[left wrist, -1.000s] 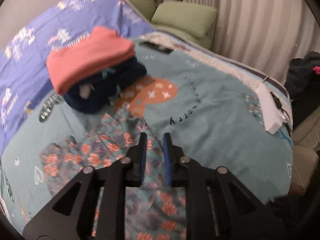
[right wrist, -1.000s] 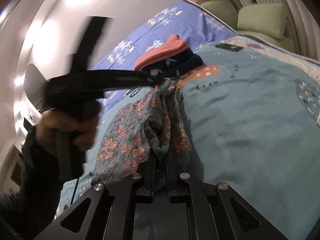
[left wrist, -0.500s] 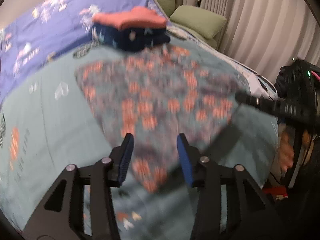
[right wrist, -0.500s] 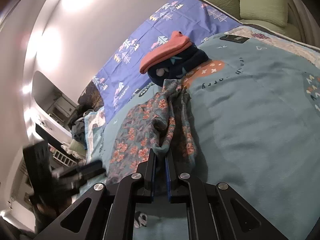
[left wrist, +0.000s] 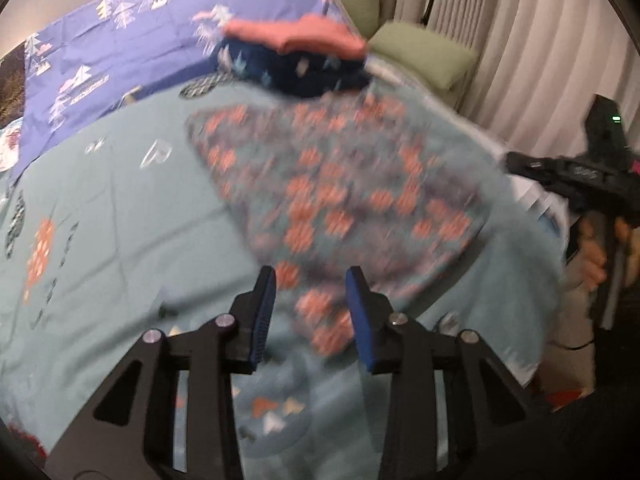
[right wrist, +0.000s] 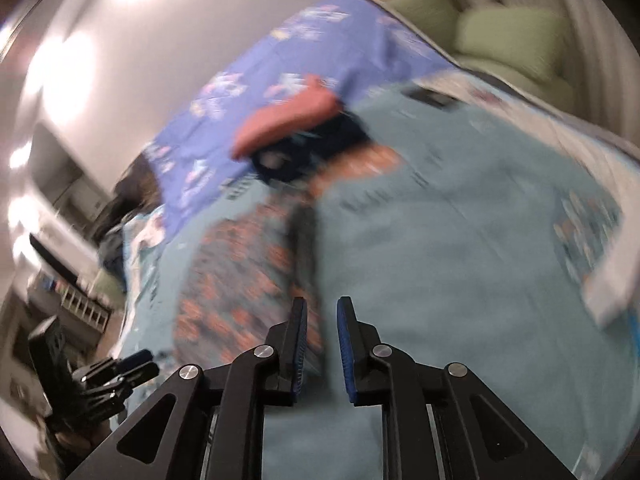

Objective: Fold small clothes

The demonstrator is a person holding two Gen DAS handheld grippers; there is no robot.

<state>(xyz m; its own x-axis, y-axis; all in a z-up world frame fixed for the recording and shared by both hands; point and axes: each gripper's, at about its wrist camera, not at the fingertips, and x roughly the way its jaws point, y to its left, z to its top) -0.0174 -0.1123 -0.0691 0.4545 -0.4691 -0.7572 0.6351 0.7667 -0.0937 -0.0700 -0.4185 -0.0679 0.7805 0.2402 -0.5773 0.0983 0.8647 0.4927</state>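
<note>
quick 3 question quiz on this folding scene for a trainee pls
1. True or false: the floral garment lies spread on the teal blanket.
2. What tops the navy folded item? A) coral folded item B) green pillow C) phone
3. Is either gripper pinching cloth?

Key: 1 true. 2 A, the coral folded item. 3 No: the left gripper is closing and the right gripper opening, neither pressing fabric.

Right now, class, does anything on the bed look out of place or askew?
Nothing stands out. The floral garment lies spread on the teal quilt; the folded stack sits tidily behind it.
</note>
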